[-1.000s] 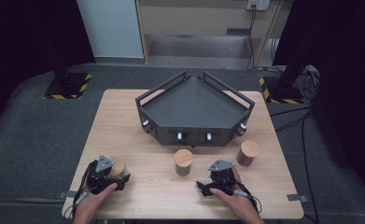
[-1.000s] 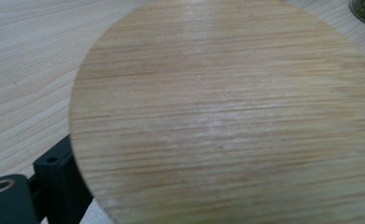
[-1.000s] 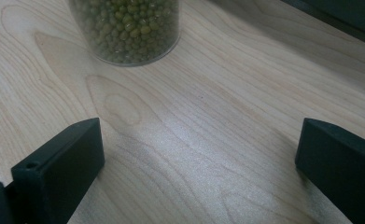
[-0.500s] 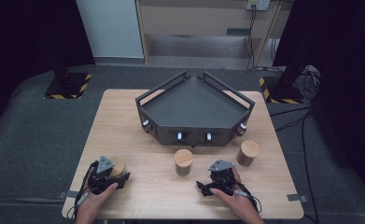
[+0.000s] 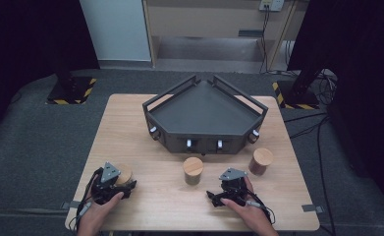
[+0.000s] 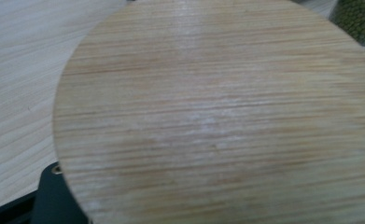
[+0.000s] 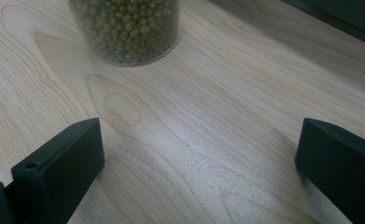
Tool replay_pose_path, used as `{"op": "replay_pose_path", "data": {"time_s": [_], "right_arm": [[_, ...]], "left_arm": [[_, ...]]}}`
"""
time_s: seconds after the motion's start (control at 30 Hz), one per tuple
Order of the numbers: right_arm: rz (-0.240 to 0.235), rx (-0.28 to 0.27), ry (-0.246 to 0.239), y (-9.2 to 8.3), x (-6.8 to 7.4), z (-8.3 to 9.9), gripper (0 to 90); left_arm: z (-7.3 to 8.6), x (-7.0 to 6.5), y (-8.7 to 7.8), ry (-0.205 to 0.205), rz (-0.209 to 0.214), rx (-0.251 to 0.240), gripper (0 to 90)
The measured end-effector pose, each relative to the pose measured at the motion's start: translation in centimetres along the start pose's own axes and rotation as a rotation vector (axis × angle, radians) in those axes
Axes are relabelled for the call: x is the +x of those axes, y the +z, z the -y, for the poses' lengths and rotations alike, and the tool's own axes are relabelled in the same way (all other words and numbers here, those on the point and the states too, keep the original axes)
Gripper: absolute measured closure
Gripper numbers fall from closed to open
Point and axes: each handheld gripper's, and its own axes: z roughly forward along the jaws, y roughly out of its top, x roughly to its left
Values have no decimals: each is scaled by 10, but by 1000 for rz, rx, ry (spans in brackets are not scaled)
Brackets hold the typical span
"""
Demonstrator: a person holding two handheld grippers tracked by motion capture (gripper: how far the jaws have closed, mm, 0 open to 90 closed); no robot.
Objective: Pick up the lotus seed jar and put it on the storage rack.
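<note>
All three wooden-lidded jars stand on the table (image 5: 145, 123), none in the dark tray (image 5: 204, 115). My left gripper (image 5: 112, 184) is at the left jar (image 5: 124, 173); its jaws I cannot tell. My right gripper (image 5: 229, 189) is spread, empty, near the middle jar (image 5: 193, 170). I judge nothing is done yet.

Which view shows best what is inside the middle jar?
The right gripper view: the middle jar stands ahead of the open right claw, its glass full of green beans. The high view shows its wooden lid and dark side.
</note>
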Motion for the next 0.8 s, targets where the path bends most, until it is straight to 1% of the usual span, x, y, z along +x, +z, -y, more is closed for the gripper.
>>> {"op": "replay_pose_path", "data": {"time_s": [0.37, 0.4, 0.43, 0.47, 0.53, 0.57, 0.6, 0.7, 0.8], "right_arm": [[0, 0, 0, 0, 0, 0, 15], [0, 0, 0, 0, 0, 0, 15], [0, 0, 0, 0, 0, 0, 15], [0, 0, 0, 0, 0, 0, 15], [0, 0, 0, 0, 0, 0, 15], [0, 0, 0, 0, 0, 0, 15], [0, 0, 0, 0, 0, 0, 15], [0, 0, 0, 0, 0, 0, 15], [0, 0, 0, 0, 0, 0, 15]], "left_arm": [[-19, -6, 5, 32, 25, 3, 243], [-23, -7, 6, 36, 33, 4, 244], [-23, -7, 6, 36, 33, 4, 244], [-27, -9, 7, 43, 38, 6, 244], [-29, -9, 8, 44, 41, 6, 244], [-33, -10, 9, 50, 43, 6, 244], [-33, -10, 9, 50, 43, 6, 243], [-41, -13, 8, 72, 42, 10, 244], [-46, -15, 7, 82, 47, 7, 244]]}}
